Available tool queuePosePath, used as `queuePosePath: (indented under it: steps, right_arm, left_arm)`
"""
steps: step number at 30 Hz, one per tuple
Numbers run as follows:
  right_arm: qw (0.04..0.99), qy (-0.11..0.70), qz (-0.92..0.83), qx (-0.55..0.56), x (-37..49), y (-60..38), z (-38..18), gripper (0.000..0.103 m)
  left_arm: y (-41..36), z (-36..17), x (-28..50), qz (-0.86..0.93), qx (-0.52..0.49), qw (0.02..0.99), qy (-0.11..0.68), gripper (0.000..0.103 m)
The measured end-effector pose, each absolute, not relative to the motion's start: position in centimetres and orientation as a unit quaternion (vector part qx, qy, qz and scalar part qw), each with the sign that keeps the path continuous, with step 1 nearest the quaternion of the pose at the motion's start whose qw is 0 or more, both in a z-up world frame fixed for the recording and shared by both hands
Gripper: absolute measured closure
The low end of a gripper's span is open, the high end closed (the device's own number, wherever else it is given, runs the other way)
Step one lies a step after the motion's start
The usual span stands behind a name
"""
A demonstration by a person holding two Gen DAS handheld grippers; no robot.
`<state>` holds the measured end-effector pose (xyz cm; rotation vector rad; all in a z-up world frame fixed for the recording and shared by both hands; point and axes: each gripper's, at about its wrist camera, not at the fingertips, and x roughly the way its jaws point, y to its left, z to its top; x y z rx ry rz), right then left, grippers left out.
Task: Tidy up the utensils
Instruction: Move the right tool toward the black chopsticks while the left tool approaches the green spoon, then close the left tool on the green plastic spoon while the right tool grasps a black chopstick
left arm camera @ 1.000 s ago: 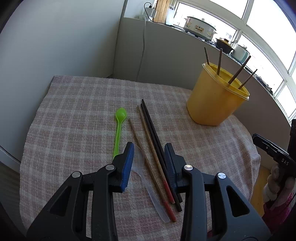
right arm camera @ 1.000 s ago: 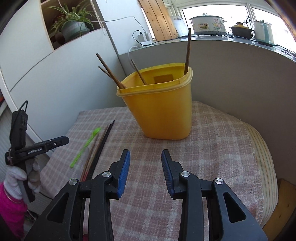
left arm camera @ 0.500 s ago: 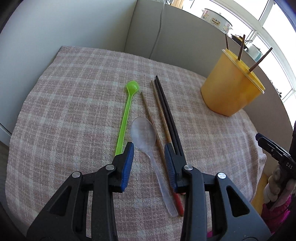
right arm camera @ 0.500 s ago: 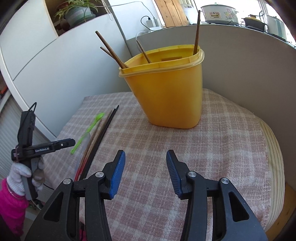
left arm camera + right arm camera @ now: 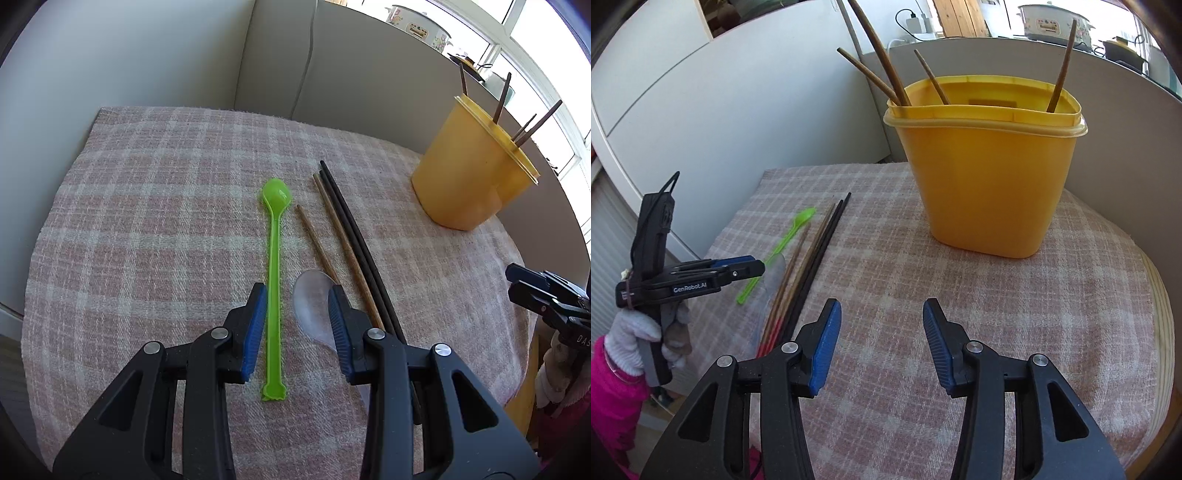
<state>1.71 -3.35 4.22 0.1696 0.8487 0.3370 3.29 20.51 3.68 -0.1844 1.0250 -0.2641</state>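
A green plastic spoon (image 5: 274, 266) lies on the checked cloth, its handle between the open jaws of my left gripper (image 5: 297, 299). A clear plastic spoon (image 5: 312, 306) lies just right of it, partly under the right finger. Brown and black chopsticks (image 5: 349, 243) lie right of the spoons. A yellow tub (image 5: 469, 177) with several chopsticks standing in it is at the far right; it also shows in the right wrist view (image 5: 986, 177). My right gripper (image 5: 882, 314) is open and empty above the cloth in front of the tub. The green spoon (image 5: 775, 251) and chopsticks (image 5: 809, 266) show there too.
The table (image 5: 147, 206) is round with a pink checked cloth, its edges close at left and front. A grey wall and ledge with cooking pots (image 5: 421, 26) stand behind. The left gripper shows in the right wrist view (image 5: 738, 269), held by a gloved hand (image 5: 631, 332).
My left gripper has moved left, from over the clear spoon and chopsticks to over the green spoon's handle. My right gripper has moved closer to the yellow tub and opened a little wider.
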Motion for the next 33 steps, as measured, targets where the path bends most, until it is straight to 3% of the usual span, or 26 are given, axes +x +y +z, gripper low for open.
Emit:
queuePosePath:
  steps: [10, 23, 33]
  right_arm:
    - [0.869, 0.459, 0.175, 0.054, 7.5, 2.8, 2.8, 0.059]
    - [0.834, 0.523, 0.170, 0.028, 13.5, 7.0, 0.7, 0.080]
    - [0.806, 0.565, 0.171, 0.045, 16.6, 7.3, 0.1, 0.087]
  left_arm:
    - [20.9, 1.9, 8.4, -0.130, -0.073, 0.850, 0.506, 0.069]
    - [18.8, 1.3, 10.4, -0.129, -0.015, 0.851, 0.509, 0.069]
    - [17.2, 0.6, 11.9, -0.126, 0.012, 0.843, 0.524, 0.088]
